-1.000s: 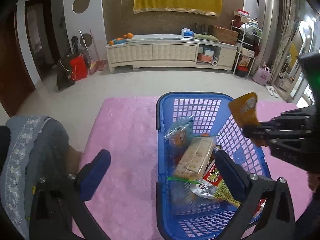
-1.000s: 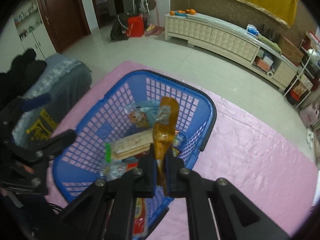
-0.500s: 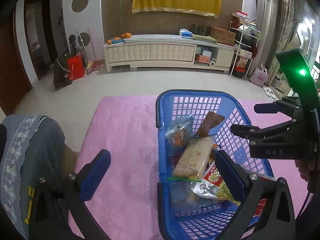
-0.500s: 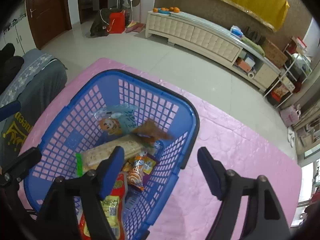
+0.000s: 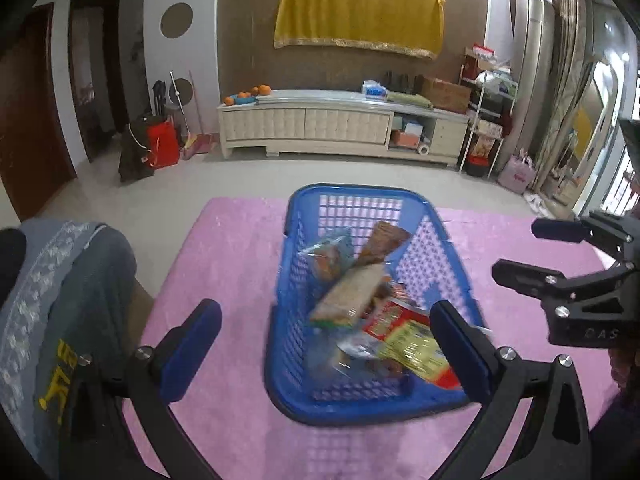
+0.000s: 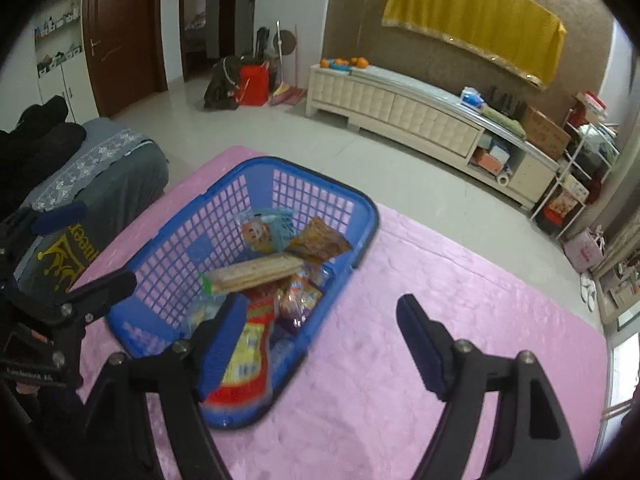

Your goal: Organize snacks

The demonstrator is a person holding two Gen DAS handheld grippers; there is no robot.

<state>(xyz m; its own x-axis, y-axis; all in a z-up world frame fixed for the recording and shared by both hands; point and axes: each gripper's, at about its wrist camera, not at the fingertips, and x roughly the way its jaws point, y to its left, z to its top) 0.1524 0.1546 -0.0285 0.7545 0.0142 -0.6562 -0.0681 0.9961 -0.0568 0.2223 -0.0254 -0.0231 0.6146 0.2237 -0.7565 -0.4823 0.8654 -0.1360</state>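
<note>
Hovering over blue basket point(image 6: 362, 236) of snacks on pink mat point(image 6: 460, 300); right gripper point(image 6: 320, 344) nearer, left gripper point(image 5: 324, 352) behind; both fingers open, empty.

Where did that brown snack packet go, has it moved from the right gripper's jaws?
Yes. The brown packet now lies inside the blue basket, against its far wall, and the right gripper is open and empty.
</note>
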